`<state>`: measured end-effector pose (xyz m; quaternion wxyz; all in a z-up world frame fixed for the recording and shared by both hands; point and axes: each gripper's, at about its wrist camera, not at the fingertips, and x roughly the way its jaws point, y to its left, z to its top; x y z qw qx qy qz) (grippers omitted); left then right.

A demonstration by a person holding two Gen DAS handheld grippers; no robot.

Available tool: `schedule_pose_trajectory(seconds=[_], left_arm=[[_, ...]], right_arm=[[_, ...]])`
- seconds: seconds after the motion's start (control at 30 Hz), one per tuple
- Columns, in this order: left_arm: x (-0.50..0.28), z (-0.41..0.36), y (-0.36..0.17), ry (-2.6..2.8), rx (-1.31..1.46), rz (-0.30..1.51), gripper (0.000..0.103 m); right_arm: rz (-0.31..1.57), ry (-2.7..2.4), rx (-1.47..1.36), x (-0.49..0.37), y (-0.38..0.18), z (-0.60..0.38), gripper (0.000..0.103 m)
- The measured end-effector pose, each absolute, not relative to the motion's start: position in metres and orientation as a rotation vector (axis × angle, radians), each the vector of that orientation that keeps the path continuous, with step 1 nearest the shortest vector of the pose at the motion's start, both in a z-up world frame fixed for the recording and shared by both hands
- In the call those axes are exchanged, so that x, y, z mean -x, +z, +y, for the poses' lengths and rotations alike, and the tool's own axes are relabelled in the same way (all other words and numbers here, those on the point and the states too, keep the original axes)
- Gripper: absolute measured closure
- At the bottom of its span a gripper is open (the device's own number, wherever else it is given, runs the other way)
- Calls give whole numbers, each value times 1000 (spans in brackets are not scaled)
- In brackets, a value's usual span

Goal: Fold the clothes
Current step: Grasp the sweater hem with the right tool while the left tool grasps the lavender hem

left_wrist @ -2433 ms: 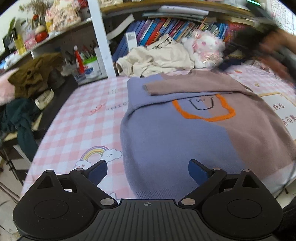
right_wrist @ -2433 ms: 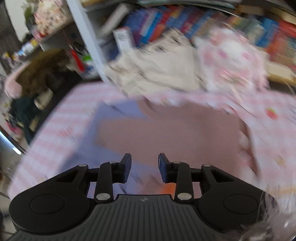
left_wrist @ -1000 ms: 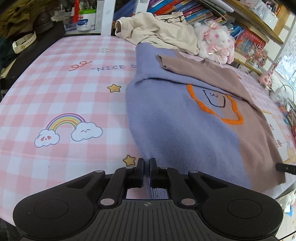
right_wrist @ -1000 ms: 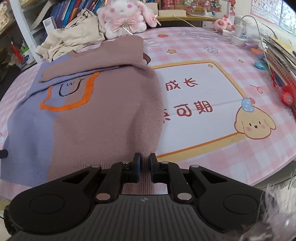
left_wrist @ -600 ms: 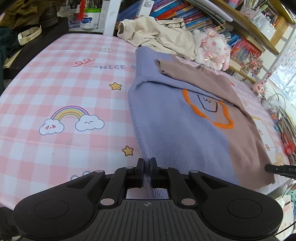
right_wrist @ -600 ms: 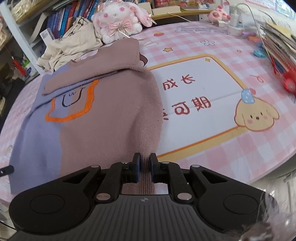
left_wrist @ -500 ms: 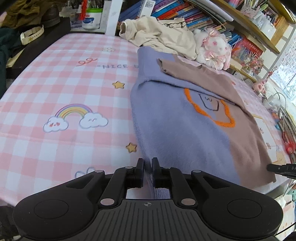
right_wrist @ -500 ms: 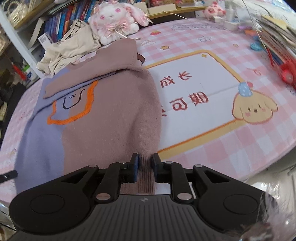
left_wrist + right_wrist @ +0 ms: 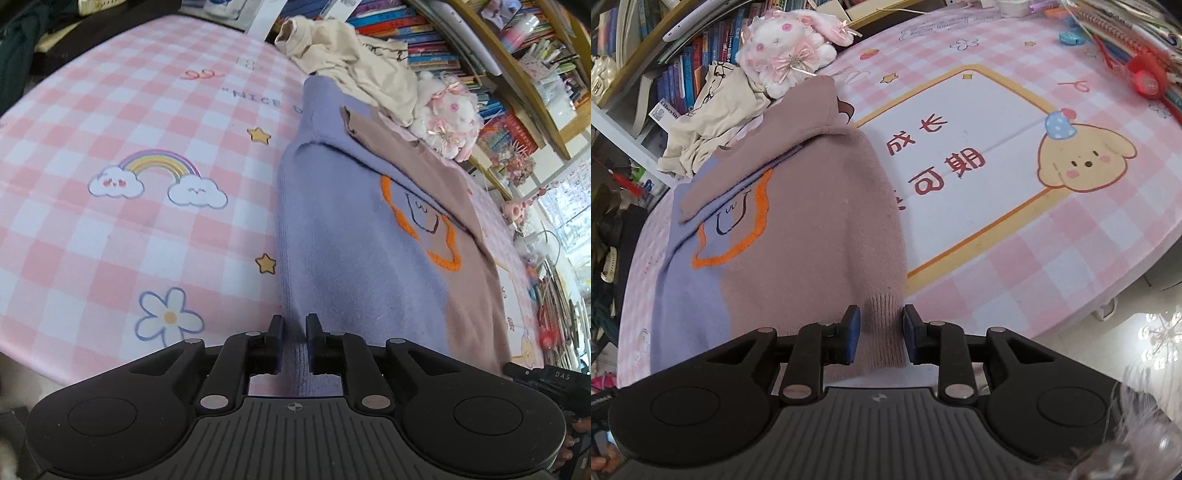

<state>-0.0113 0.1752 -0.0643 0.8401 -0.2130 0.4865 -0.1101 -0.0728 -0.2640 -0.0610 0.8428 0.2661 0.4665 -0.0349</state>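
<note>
While both grippers sit at the near hem, the sweater (image 9: 354,258) lies flat on the pink checked table cover (image 9: 110,229), collar end away, sleeves already folded across the chest.

Item: sweater, two-tone knit, lilac on one half, dusty pink on the other (image 9: 812,229), with an orange-outlined motif (image 9: 421,225). The hem lies at the table's near edge.

Left gripper (image 9: 294,334): jaws opening, a narrow gap showing; the lilac ribbed hem corner lies between them, the pads no longer visibly pressing it.

Right gripper (image 9: 881,325): jaws opening, gap wider; the pink ribbed hem corner lies between the blue pads, apparently free of them.

Step in hand, as judged: letting go of the hem corners after squaring the bottom edge, ahead of a fold toward the collar.

Handling notes: part both pairs of jaws fully before drawing back, or the ribbing may drag and skew the hem. Withdraw both hands evenly so the edge keeps straight. The knit looks soft and limp; for the next fold, take each corner deep and lift both together.

Nearby, not part of the job: cream garment (image 9: 351,62) heaped beyond the collar, plush rabbit (image 9: 790,44) beside it, bookshelves (image 9: 424,40) behind.
</note>
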Motion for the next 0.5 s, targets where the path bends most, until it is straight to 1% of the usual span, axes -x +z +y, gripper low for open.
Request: schedule_pose_trajectory(seconds=[0.07,0.13,0.17,0.2,0.23,0.3,0.47,0.5], left_arm=[[11,171,-64,-232,448,1015,81],[10,168,-63,-222,437,1011,81],[10,166,-63,-219,428,1009,83],[9,164,-62,-213,412,1006,86],[9,161,-60,-201,393,1001,98],[10,156,-54,-195,369,986,99],[13,133,-30,-273,320,904,98],[11,130,-30,-275,311,905,97]], right_arm=[[990,-62,-547,69,-60,-264,78],[995,-55,-531,66,-60,-264,78],[997,-53,-520,65,-59,-263,78],[1003,-55,-495,64,-59,-261,87],[1004,-53,-463,63,-57,-258,90],[995,-43,-390,63,-51,-250,91],[928,91,-248,61,-32,-222,91],[931,106,-257,58,-31,-220,91]])
